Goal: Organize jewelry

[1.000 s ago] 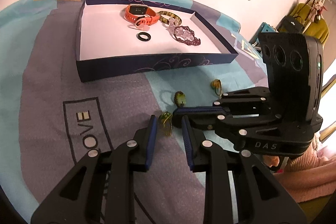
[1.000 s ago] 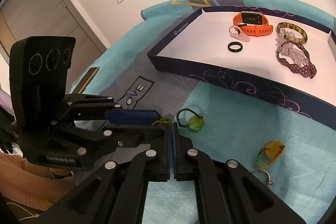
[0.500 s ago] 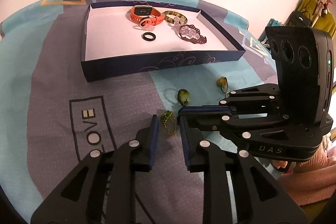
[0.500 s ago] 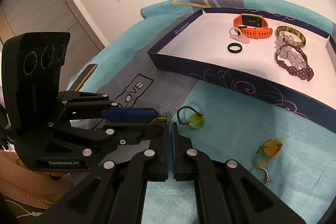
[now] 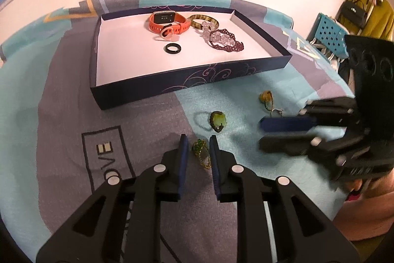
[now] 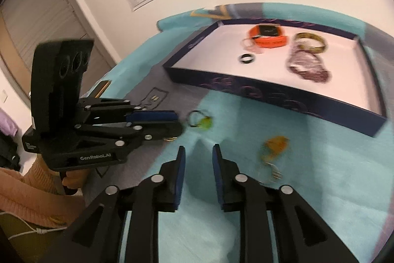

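Note:
My left gripper (image 5: 198, 139) is open, its blue pads on either side of a green and gold beaded piece (image 5: 201, 155) lying on the cloth. A green stone pendant on a dark cord (image 5: 218, 120) lies just beyond it, and an amber bead piece with a small ring (image 5: 267, 100) lies further right. My right gripper (image 6: 197, 150) is open and empty above the cloth, and it shows at the right of the left wrist view (image 5: 283, 132). The pendant (image 6: 204, 121) and the amber piece (image 6: 274, 146) also show in the blurred right wrist view.
A dark blue tray (image 5: 187, 85) with a white floor stands at the back and holds an orange watch (image 5: 167, 21), a black ring (image 5: 172, 48), a brown bangle (image 5: 203, 20) and a purple beaded bracelet (image 5: 225, 42). A wall runs behind it.
My right gripper has opened and pulled back to the right, away from the left one. My left gripper has moved slightly forward around the green and gold piece.

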Demonstrator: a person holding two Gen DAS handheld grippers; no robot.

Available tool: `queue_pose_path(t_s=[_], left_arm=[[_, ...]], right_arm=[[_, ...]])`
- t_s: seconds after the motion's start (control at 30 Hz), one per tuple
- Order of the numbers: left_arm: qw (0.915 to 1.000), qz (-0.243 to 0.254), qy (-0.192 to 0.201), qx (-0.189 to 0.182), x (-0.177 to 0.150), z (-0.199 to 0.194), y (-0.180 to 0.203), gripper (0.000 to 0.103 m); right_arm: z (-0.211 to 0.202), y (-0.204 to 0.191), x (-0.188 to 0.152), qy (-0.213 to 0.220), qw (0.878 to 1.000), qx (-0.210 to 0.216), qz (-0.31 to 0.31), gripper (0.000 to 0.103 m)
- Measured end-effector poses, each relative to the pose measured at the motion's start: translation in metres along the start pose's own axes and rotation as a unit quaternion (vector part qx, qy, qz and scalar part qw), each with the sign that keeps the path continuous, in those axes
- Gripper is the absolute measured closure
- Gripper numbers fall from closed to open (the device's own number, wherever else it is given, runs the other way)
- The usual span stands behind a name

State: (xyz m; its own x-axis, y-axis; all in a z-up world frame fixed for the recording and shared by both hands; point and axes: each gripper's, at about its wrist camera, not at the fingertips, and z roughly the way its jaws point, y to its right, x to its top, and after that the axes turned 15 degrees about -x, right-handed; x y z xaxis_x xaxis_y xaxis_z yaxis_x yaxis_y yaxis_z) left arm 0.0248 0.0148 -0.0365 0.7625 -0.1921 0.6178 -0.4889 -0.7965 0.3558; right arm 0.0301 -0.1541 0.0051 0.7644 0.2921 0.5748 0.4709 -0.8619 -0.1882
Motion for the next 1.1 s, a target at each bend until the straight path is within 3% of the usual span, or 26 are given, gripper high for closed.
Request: queue_pose_path(t_s=[0.13, 0.4, 0.57, 1.1], left_arm=[[0.9994, 0.023, -0.002, 0.025, -0.002, 0.002, 0.007, 0.090], [0.9995, 0.019, 0.004, 0.023, -0.001, 0.000, 0.010, 0.091], [0.9997, 0.012, 0.011, 0.017, -0.001, -0.004, 0.010, 0.091], [0.9998, -0.001, 0.020, 0.005, 0.000, -0.008, 0.007, 0.091]], right_arm=[[-0.011, 0.023, -0.005, 0.009, 0.999, -0.022, 0.030, 0.076], [-0.021, 0.048, -0.010, 0.023, 0.997, -0.056, 0.057, 0.076], [-0.013, 0.047, -0.009, 0.014, 0.995, -0.086, 0.046, 0.069], [-0.002, 0.023, -0.002, 0.003, 0.992, -0.126, -0.002, 0.069]])
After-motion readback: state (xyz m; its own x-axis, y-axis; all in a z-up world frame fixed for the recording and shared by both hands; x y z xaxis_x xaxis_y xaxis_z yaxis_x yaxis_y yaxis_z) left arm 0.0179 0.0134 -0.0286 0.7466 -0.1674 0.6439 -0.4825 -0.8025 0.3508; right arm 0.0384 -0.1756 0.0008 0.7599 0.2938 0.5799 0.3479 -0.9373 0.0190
